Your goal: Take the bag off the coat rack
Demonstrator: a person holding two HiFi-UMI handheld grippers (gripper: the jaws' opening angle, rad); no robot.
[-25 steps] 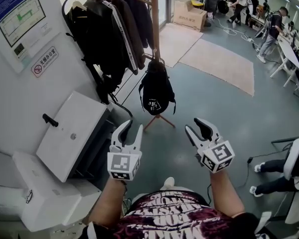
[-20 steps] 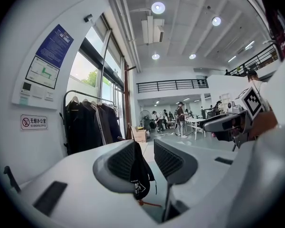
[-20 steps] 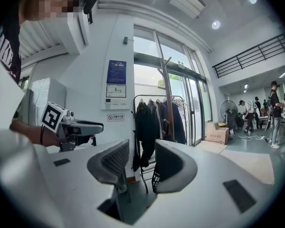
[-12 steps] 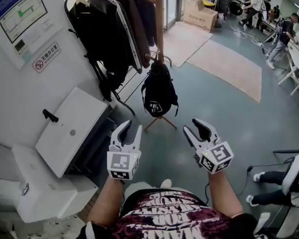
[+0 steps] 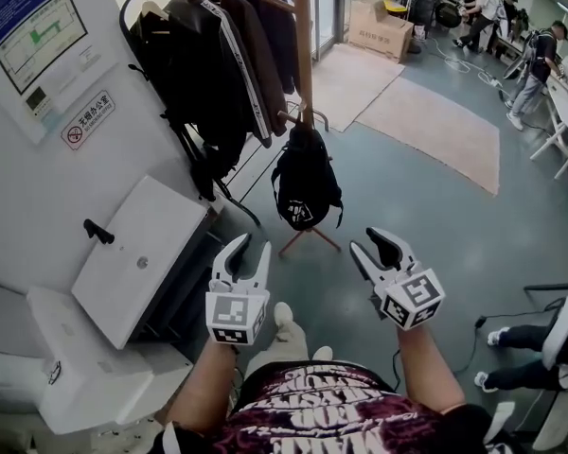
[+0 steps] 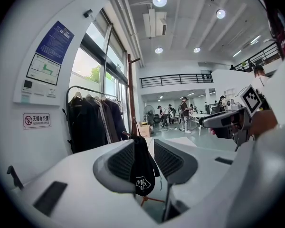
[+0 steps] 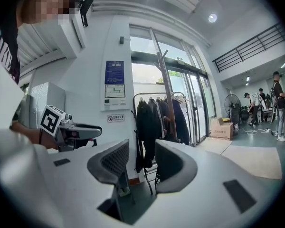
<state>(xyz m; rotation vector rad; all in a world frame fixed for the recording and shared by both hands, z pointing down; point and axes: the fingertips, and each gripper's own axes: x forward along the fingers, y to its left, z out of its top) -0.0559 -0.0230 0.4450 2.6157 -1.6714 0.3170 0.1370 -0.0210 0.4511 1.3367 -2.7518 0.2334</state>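
Bag [image 5: 306, 183] on coat rack [image 5: 304, 55]

White left tongs [image 5: 251, 248], maroon lettered shirt [image 5: 333, 412]

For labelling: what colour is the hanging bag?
Black bag with white print; clearest in head view.

A black bag [image 5: 305, 180] with a white logo is hung from the wooden coat rack [image 5: 303, 41], low on its pole.
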